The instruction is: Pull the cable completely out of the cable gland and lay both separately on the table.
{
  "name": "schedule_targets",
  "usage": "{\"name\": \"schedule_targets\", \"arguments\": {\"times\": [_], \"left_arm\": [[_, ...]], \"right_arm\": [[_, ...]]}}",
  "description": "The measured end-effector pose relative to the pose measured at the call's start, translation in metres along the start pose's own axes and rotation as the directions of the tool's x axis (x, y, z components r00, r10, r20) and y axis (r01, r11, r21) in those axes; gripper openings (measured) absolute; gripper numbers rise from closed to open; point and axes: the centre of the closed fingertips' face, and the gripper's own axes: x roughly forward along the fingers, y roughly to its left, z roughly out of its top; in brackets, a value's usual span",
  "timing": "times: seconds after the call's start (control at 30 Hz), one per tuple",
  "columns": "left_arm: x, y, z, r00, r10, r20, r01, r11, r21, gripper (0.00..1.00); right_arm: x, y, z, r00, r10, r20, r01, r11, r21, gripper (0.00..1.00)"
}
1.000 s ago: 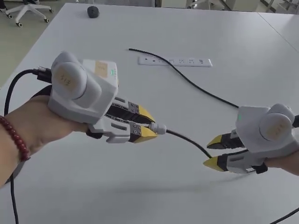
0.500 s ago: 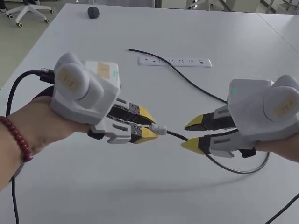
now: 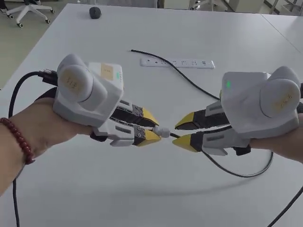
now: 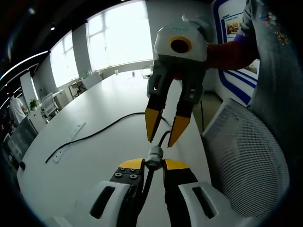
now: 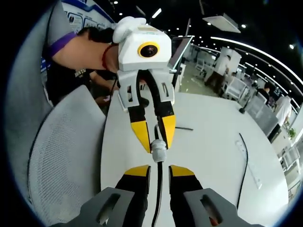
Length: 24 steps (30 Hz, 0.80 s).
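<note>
We held the left gripper (image 3: 152, 128) clamped on the gland (image 3: 162, 131). The pale fitting was pinched between its yellow tips and stuck out just past them. We held the right gripper (image 3: 181, 133) nose to nose with it, its tips just short of the gland and its jaws parted to a moderate gap.

The cable (image 5: 158, 189) left the gland's outer end and ran straight in between the right gripper's jaws. In the right gripper view it lay along the middle of that gap with space on both sides, so we saw neither pad touching it. Below the right gripper it sagged in a loop onto the table (image 3: 142, 189). It then curled up behind that gripper and ran off across the table, past a strip (image 3: 177, 62) lying well beyond both grippers.

The cable sat in the gland, not yet pulled free, and the gland hung above the table between the two sets of tips. In the left gripper view the right gripper's tips pointed down at the gland from just beyond it, one on each side of the cable.
</note>
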Motion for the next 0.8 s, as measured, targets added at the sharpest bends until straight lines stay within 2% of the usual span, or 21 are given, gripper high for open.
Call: {"name": "schedule_targets", "arguments": {"times": [0.37,0.63,0.8], "left_arm": [[0.001,-0.002,0.002,1.0,-0.008,0.004,0.008,1.0,0.007,0.16],[0.0,0.0,0.003,1.0,-0.007,0.006,0.006,1.0,0.007,0.16],[-0.003,0.003,0.0,1.0,0.002,0.002,-0.002,1.0,0.009,0.16]], "right_arm": [[0.005,0.002,-0.002,0.9993,0.022,-0.029,-0.024,0.999,-0.04,0.0],[0.005,-0.001,-0.002,0.9994,0.021,-0.028,-0.023,0.998,-0.057,0.0],[0.003,-0.004,-0.013,0.9984,0.012,-0.055,-0.015,0.998,-0.055,0.0]]}}
